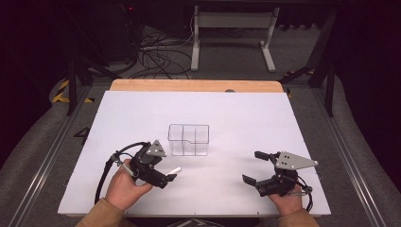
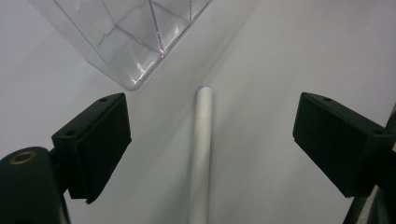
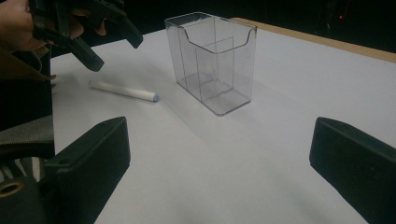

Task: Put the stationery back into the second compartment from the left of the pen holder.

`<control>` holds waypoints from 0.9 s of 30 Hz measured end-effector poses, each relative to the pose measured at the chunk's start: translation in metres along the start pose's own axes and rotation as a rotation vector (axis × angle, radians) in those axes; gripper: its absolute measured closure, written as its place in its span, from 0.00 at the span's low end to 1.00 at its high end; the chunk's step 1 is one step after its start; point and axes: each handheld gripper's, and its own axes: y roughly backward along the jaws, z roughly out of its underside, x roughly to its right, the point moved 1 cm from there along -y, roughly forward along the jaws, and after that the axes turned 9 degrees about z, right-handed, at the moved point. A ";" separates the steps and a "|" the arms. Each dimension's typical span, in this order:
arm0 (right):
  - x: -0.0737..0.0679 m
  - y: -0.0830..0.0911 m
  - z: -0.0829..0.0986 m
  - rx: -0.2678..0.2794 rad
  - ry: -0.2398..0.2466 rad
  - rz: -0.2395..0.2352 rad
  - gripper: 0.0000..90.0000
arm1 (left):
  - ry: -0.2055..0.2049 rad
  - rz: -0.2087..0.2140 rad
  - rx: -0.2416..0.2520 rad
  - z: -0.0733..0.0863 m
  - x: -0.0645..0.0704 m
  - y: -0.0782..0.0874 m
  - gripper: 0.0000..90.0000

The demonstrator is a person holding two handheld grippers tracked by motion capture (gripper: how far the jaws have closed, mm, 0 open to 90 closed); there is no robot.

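Observation:
A clear plastic box (image 1: 188, 139) with inner dividers stands upright near the middle of the white tabletop (image 1: 236, 118). A white stick (image 1: 174, 170) lies flat on the table just in front of its left corner. My left gripper (image 1: 166, 166) hovers over the stick, open. In the left gripper view the stick (image 2: 203, 121) runs between the wide-apart jaws of that gripper (image 2: 219, 140), untouched, pointing toward the box's corner (image 2: 135, 56). My right gripper (image 1: 252, 167) is open at the front right, holding nothing. From the right gripper (image 3: 224, 158), the box (image 3: 212, 60), the stick (image 3: 123, 91) and the left gripper (image 3: 100, 39) lie ahead.
A wooden strip (image 1: 196, 85) borders the table's far edge. Beyond it, cables (image 1: 158, 56) and a white frame (image 1: 234, 35) rest on the floor. Bare white surface stretches right of the box and behind it.

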 end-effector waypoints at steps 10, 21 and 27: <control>-0.001 -0.001 0.000 -0.006 0.007 -0.006 0.06 | 0.037 0.044 -0.081 0.000 -0.004 -0.007 0.31; -0.003 -0.003 0.001 -0.014 0.018 -0.013 0.07 | 0.015 0.028 -0.185 0.000 -0.008 -0.025 0.46; -0.003 -0.004 0.001 -0.021 0.024 -0.016 0.07 | 0.014 0.008 -0.247 0.001 -0.009 -0.033 0.58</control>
